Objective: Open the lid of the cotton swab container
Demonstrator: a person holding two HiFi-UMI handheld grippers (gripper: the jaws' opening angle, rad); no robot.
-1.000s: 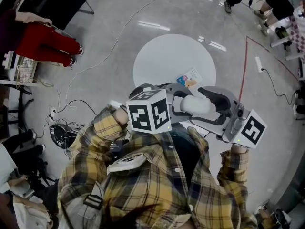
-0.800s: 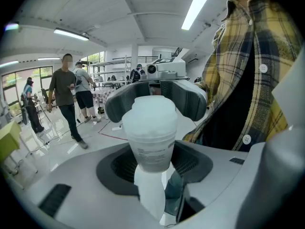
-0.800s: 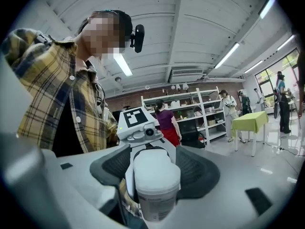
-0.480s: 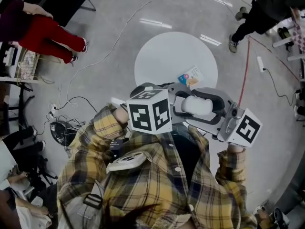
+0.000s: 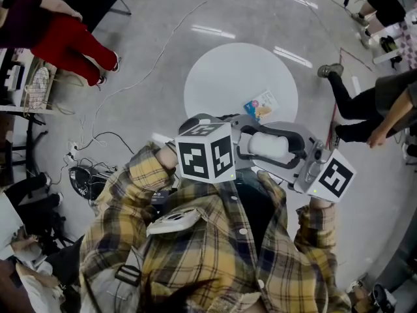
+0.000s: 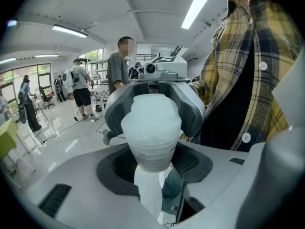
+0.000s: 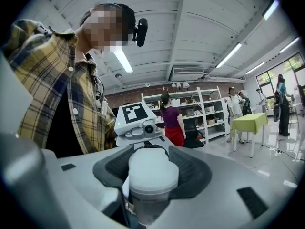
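The frosted white plastic cotton swab container (image 5: 268, 145) is held in the air, lying level in front of the person's chest, between two sets of tongs that face each other. It is off the round white surface (image 5: 215, 83) that shows beyond it in the head view.

The left tongs (image 6: 152, 173) are clamped on the container's labelled body, which sticks out from between their dark cupped pads. The container's rounded white lid (image 6: 151, 120) points away from them, toward the right tongs (image 7: 152, 175). The jaws of the right tongs have just been closing. The lid sits between them, and their grey pads lie against both of its sides.

Each set of tongs carries a white cube with black square markers, one on the left (image 5: 205, 152) and one on the right (image 5: 335, 178). The person wears a yellow plaid shirt (image 5: 195, 240).

A small colourful printed packet (image 5: 260, 105) lies near the edge of the surface. The surface stands on a glossy grey floor (image 5: 163, 18), and a thin white cable (image 5: 156, 54) runs across that floor. Other people stand at the edges of the room.
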